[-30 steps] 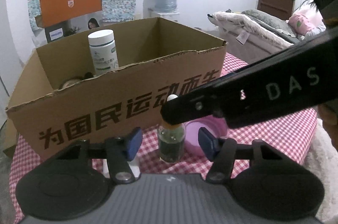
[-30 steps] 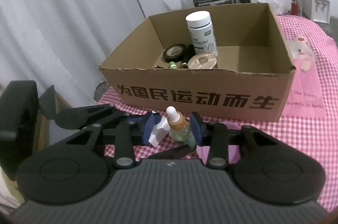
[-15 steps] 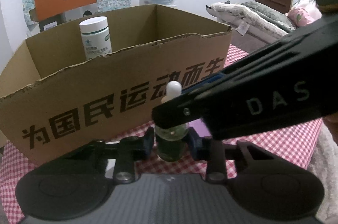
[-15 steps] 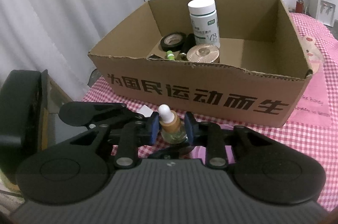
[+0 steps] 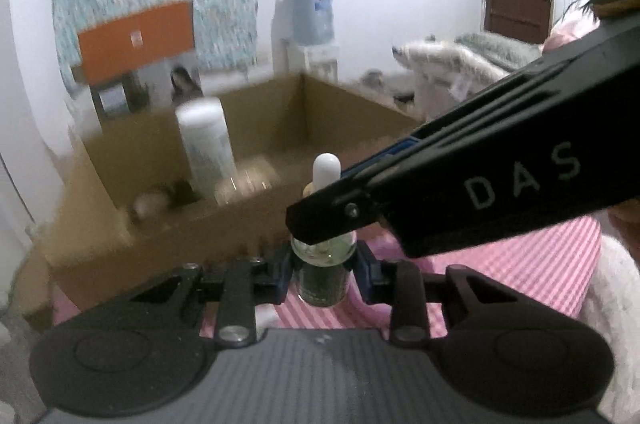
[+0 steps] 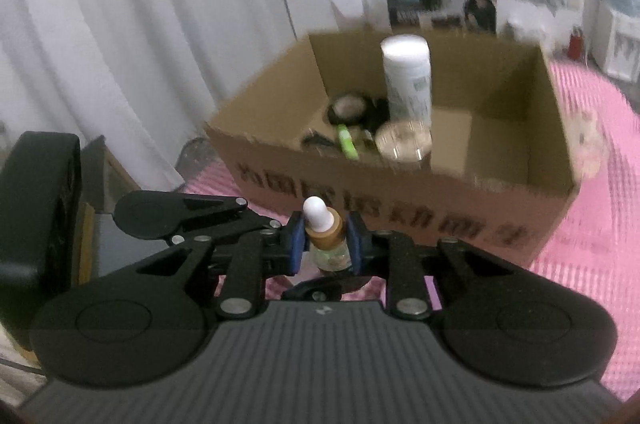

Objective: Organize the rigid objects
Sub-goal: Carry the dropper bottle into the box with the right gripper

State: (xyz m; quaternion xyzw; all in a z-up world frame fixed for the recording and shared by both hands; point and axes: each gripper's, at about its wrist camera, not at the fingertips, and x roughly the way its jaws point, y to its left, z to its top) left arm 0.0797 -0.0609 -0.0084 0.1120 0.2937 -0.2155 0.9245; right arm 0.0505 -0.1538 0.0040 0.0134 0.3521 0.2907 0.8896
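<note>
Left wrist view shows the left gripper (image 5: pixel 323 270) squeezing the glass body of a small dropper bottle (image 5: pixel 323 276) between its blue pads. The right gripper (image 6: pixel 325 240) squeezes the same bottle higher up, at its brown collar, and its jaws have just been closing on it. The bottle stands upright above the pink checked cloth (image 5: pixel 516 264), with its white rubber top poking up. White letters "DAS" show on the side of the right gripper. The cardboard box (image 6: pixel 400 191) sits just behind the bottle, with dark print on its front wall too blurred to read. Inside, a white jar (image 6: pixel 406 79) stands beside rolls of tape (image 6: pixel 348 107) on one side; the other side is bare floor.
</note>
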